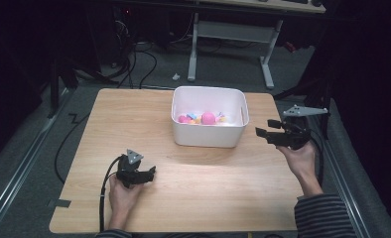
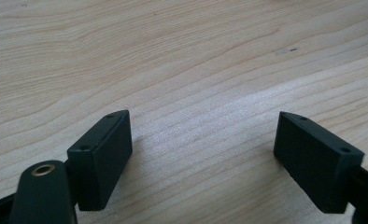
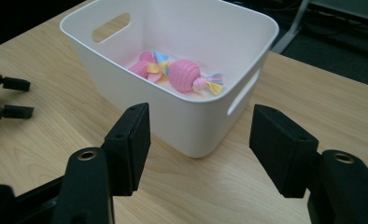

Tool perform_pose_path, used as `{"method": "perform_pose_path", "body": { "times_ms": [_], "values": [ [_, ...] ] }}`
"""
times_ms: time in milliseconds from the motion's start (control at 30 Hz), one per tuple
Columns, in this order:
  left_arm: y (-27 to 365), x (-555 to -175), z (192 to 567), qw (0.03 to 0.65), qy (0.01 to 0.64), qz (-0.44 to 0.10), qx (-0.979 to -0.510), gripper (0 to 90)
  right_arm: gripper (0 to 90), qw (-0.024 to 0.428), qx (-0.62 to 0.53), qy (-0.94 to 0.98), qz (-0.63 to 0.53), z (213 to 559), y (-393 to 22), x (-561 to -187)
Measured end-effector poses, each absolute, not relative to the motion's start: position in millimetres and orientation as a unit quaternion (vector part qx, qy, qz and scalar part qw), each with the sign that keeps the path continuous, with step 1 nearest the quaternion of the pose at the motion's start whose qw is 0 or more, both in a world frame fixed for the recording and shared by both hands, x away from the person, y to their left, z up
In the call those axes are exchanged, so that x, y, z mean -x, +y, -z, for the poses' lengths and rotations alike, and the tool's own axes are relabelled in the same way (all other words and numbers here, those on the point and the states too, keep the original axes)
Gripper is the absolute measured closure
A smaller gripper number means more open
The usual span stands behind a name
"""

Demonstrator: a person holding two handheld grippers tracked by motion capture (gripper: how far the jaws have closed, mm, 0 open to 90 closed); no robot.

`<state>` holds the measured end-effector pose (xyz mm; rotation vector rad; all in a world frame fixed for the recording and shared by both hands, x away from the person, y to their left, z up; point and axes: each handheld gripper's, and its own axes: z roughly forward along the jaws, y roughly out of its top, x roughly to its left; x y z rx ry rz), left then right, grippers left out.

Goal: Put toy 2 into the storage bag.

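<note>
from up high we see the white bin (image 1: 209,117) mid-table with pink toys (image 1: 208,118) inside, then our left gripper (image 2: 203,156) sits wide open over bare wood (image 2: 182,56), and our right gripper (image 3: 201,144) gapes empty facing the bin's corner, probably parked between grabs.

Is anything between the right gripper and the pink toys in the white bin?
Yes. The white plastic bin's near wall stands between the open right gripper and the pink knitted toys lying on its floor. A level approach looks blocked. The bin's top is open, so coming down over the rim looks clear.
</note>
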<state>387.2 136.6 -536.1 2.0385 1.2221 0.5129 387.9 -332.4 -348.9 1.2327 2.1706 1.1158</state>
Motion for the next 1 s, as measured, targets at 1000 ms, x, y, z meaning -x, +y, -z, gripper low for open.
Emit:
{"method": "perform_pose_path", "body": {
  "times_ms": [1000],
  "values": [
    [136.4,-387.1,536.1,0.347,0.471,-0.199,-0.786,19.6,40.0,0.192,-0.513,0.732,-0.404,449.5,-365.2,-344.5]
  ]
}}
